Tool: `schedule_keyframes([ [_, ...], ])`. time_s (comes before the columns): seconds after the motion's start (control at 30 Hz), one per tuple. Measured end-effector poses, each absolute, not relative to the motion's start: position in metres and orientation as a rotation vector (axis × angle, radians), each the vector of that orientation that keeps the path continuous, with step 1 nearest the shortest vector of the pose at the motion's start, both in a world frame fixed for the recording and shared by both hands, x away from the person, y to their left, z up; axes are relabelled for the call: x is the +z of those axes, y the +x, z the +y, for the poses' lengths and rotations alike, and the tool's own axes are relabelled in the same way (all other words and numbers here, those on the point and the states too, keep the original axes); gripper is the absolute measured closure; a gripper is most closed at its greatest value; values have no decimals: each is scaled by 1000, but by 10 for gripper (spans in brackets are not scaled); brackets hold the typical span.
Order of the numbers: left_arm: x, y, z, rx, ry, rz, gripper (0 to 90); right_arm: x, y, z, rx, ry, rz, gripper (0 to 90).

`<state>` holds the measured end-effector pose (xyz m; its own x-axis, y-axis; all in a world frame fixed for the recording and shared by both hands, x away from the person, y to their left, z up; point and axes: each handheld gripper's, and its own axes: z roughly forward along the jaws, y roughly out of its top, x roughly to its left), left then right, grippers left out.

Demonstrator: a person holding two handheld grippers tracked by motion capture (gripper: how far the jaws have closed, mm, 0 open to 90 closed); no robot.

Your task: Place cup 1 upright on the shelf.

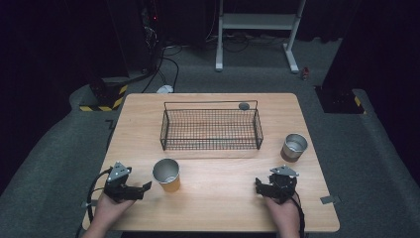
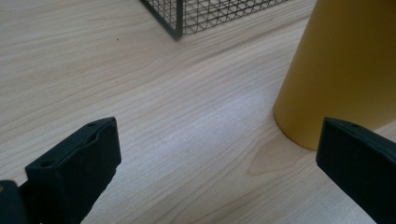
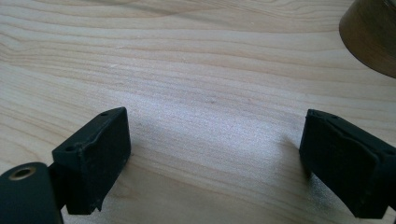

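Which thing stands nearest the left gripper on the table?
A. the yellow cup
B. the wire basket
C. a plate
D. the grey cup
A: in the high view the yellow cup stands just beside the open left gripper, and in the left gripper view it rises right by one jaw; the wire basket lies farther back.

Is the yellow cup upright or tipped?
Upright: the yellow cup stands on its base on the table, open rim up, beside the left hand-held gripper.
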<state>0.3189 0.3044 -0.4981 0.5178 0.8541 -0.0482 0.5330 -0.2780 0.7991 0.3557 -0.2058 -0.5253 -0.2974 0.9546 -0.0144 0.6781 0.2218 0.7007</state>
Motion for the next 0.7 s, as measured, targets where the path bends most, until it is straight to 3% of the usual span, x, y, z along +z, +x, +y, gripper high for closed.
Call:
schedule_keyframes([
  [0.7,-493,307,280,439,1948,994,1,-525,356,-205,828,1509,2052,89],
])
